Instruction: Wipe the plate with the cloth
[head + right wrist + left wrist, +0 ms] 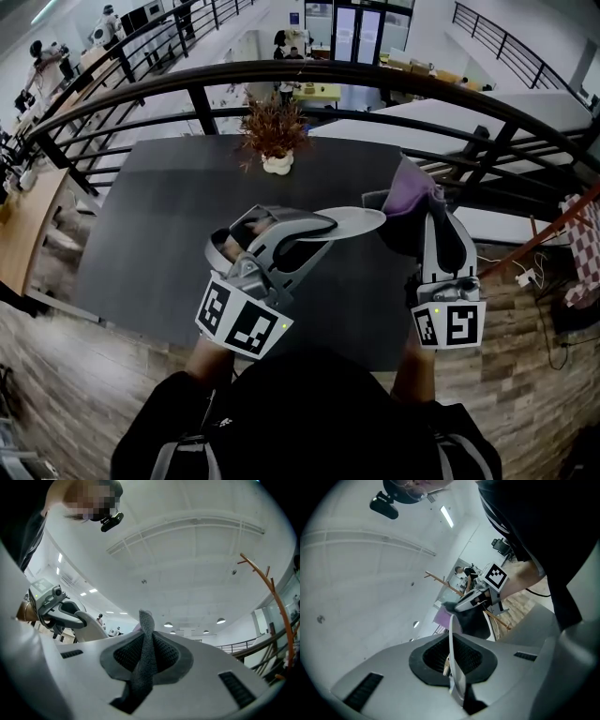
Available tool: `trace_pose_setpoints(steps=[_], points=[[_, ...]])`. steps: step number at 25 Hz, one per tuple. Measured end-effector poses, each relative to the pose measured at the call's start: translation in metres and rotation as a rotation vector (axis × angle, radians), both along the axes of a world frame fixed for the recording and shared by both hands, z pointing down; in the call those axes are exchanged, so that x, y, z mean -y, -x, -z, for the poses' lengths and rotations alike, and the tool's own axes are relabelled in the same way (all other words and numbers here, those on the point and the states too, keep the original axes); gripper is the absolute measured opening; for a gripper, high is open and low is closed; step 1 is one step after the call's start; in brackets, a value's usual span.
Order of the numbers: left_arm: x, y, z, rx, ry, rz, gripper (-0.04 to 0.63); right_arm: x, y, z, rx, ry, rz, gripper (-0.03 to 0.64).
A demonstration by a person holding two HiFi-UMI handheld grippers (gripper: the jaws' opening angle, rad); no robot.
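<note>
- Purple and bunched, the one cloth (412, 192) sticks up out of the right gripper (417, 217), whose jaws are closed narrowly on a fold of it; in the right gripper view the pinched fabric runs straight down the gap between the pads.
- One pale grey plate (356, 219) is in play, held in the air above the table (141, 234), not resting on it.
- The left gripper (319, 228) clamps the plate by its rim, with the jaws almost together and only the thin edge between them. From the head view the plate lies roughly level and is seen nearly edge-on.
- The cloth sits at the plate's far right rim, touching it or just beside it; which of the two cannot be told.
- Two grippers are in view, each carrying one cube with square markers, so two cubes: one on the left (242, 319) and one on the right (448, 323).
- The table is one dark grey surface, and one dried plant (274, 127) in a small white pot (277, 164) stands near its far edge, well apart from the plate.
- A dark curved railing (375, 75) runs behind the table.
</note>
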State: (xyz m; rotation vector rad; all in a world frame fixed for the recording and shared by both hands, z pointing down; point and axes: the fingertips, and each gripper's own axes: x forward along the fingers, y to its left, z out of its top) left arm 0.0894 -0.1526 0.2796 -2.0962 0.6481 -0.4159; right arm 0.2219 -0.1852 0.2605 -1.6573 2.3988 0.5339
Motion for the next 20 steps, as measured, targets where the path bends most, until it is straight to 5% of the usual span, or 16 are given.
trace_pose_setpoints(steps=[13, 20], points=[[0.001, -0.002, -0.016, 0.213, -0.205, 0.046, 0.023, 0.000, 0.004, -0.001, 0.017, -0.001, 0.019, 0.040], [-0.004, -0.009, -0.018, 0.267, -0.265, 0.037, 0.023, -0.002, 0.001, 0.005, 0.029, -0.013, 0.022, 0.040]])
